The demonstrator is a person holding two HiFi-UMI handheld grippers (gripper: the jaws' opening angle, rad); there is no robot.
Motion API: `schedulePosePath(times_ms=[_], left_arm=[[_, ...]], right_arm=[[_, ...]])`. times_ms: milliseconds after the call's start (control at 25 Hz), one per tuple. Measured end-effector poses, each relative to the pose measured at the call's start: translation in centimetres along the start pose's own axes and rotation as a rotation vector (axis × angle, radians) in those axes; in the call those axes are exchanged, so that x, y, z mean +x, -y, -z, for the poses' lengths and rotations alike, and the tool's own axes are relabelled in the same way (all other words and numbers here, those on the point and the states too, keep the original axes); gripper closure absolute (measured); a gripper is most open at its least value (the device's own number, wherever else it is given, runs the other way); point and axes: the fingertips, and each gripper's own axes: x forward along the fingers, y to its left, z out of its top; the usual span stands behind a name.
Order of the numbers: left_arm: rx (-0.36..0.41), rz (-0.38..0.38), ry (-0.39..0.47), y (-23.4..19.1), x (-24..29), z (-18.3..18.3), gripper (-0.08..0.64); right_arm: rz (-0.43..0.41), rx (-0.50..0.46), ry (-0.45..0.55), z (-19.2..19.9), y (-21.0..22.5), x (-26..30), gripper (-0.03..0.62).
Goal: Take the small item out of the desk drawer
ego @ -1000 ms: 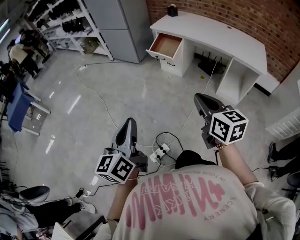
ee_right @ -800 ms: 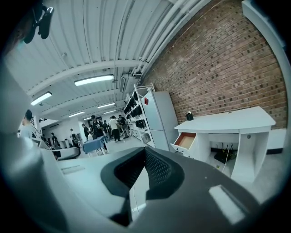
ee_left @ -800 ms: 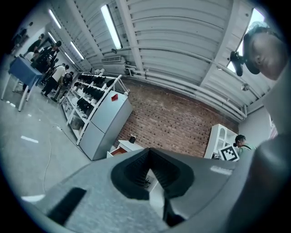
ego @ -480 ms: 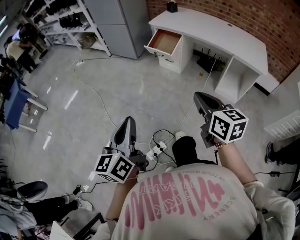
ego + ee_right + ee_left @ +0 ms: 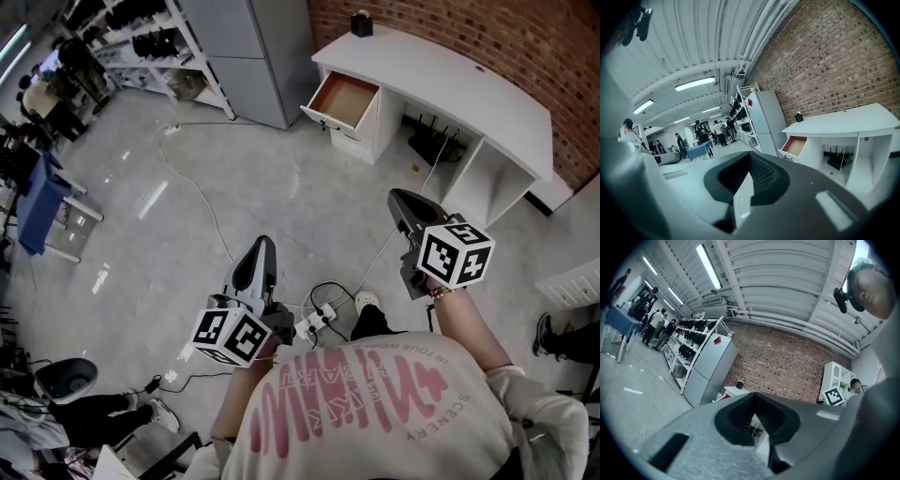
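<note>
Edging a bit nearer to the table than a second back, open drawer well ahead though. Only on the approach step so far. Carrying left gripper and right gripper both pinched closed, nothing in either. Can't spot the small item from here, presumably inside that drawer. Next: walk up, spread one gripper, reach in.

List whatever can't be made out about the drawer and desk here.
- Drawer contents, head view: too small; only a brown bottom shows.
- Desk, left gripper view: mostly hidden behind the left gripper.
- Dark object on the desk, head view: too small to identify.
</note>
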Motion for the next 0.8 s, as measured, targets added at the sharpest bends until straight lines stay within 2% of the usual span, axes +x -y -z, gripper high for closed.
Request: schedulePosePath(times_ms=[440,800], left_arm=[[0.022,-0.02,0.021,-1.9,9.6,-2.0,0.555],[0.011,-0.022,0.011,-1.8,17.0,-1.3,0.555]], right_arm=[[-0.041,-0.008,0.004,-4.9,5.5,7.3,0.58],[-0.057,0.012,-0.02,-7.3,11.0,11.2,0.58]])
